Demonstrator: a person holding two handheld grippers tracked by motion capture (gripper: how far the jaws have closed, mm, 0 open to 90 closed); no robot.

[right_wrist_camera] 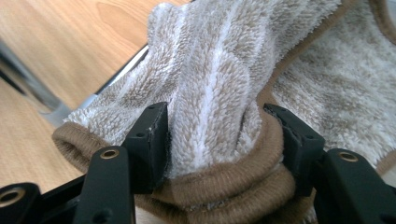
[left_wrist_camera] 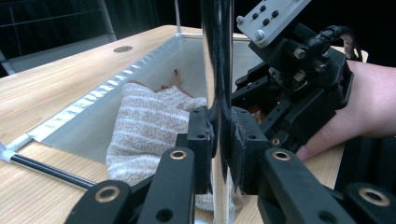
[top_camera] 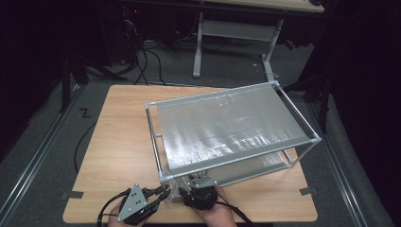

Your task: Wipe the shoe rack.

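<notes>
- Clamping the shiny metal upright post [left_wrist_camera: 216, 70] of the silver tube-framed rack [top_camera: 227, 124], the left gripper [left_wrist_camera: 219, 140] is closed.
- Right gripper [right_wrist_camera: 215, 135] pinches the beige-and-white striped fluffy towel [right_wrist_camera: 224, 79] bunched on the rack's lower shelf [left_wrist_camera: 88, 116].

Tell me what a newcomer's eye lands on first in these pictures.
First, the silver two-tier rack that takes up the right half of the wooden table. Next, at its near corner, the left gripper clamped on the rack's upright post and the right gripper squeezing a fluffy beige striped towel.

A wooden table [top_camera: 118, 142] carries a metal rack [top_camera: 227, 127] and striped towel [left_wrist_camera: 144, 130].
</notes>
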